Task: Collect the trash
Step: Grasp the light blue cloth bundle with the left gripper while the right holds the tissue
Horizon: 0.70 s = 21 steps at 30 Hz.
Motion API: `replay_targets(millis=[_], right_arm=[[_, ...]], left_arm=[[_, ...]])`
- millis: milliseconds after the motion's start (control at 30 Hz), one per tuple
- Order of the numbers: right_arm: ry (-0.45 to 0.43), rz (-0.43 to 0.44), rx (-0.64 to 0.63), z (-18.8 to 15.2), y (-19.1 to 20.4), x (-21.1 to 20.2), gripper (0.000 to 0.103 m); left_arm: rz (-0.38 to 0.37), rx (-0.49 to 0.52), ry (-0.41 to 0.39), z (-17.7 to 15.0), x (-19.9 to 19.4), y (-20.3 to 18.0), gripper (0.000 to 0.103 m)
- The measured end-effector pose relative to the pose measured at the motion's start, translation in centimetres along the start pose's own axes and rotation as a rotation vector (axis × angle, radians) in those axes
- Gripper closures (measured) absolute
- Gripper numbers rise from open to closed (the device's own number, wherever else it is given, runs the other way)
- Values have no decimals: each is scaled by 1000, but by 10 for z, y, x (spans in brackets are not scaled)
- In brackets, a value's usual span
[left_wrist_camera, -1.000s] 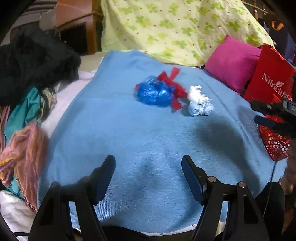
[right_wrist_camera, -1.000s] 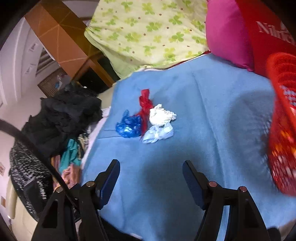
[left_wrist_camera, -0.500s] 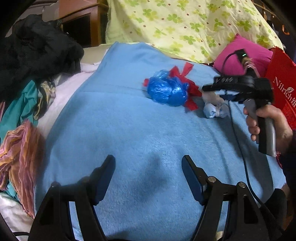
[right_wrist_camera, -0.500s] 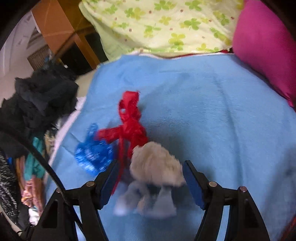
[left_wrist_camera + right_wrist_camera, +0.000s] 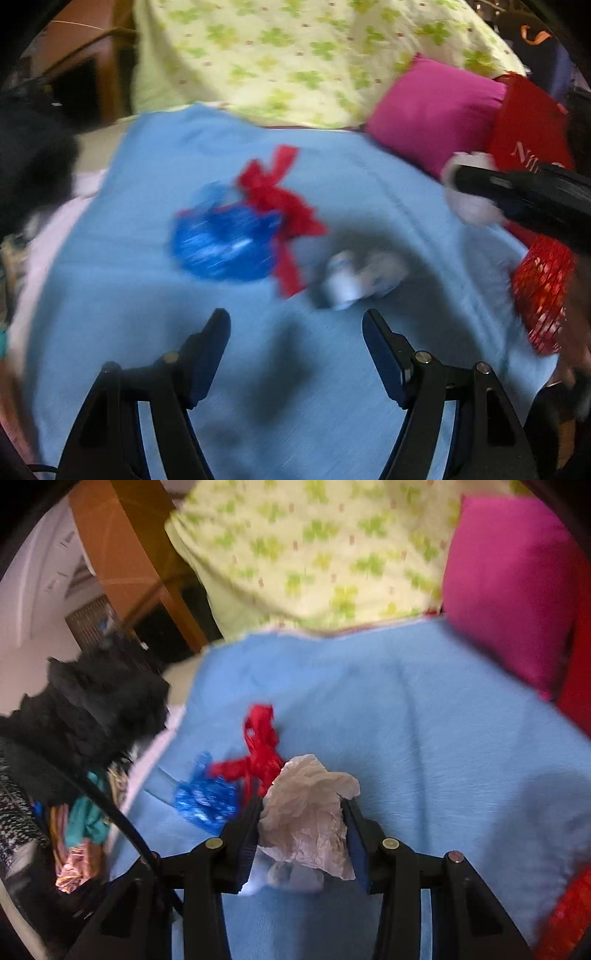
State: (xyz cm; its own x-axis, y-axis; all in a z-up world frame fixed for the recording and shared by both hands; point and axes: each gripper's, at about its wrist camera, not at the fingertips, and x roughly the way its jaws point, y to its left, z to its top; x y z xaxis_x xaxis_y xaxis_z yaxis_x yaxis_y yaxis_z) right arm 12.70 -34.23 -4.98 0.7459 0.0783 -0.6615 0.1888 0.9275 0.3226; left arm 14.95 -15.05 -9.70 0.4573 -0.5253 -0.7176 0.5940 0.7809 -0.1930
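Now the right gripper, jaws closing on the white crumpled paper, has lifted it off the blue blanket toward the red basket; left gripper stays unclenched, empty.

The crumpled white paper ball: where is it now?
The crumpled white paper ball sits between the closing jaws of the right gripper, right of the red ribbon, above the blue blanket.

On the big blue blanket: one crumpled blue plastic bag, one red ribbon, two crumpled white paper balls, one pink pillow.
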Motion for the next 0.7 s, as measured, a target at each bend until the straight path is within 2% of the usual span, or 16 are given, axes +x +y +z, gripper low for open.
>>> replay_targets(millis=[167,300,367,467,600,700], right_arm=[[-79,4,-39,-17,5,-66,57],[-97,9,3,-41,-10,-103,57],[-89,-6,25,-50,-17,-109,57],[-77,-34,28,-65,-24,-117,57],[-95,-60,-6,-76,-20,-131,57],[-127,-48,-19,-77,-15,-147,57]], left_arm=[[-99,16,51,23,44,-18,28],[-111,-16,140,23,78,-25,28],[-106,-34,143,20,83,-27,29],[-108,-55,119,19,77,-30,58],[-73,-56,103,18,61,-36,67],[-55,-76,64,16,30,-40,68]])
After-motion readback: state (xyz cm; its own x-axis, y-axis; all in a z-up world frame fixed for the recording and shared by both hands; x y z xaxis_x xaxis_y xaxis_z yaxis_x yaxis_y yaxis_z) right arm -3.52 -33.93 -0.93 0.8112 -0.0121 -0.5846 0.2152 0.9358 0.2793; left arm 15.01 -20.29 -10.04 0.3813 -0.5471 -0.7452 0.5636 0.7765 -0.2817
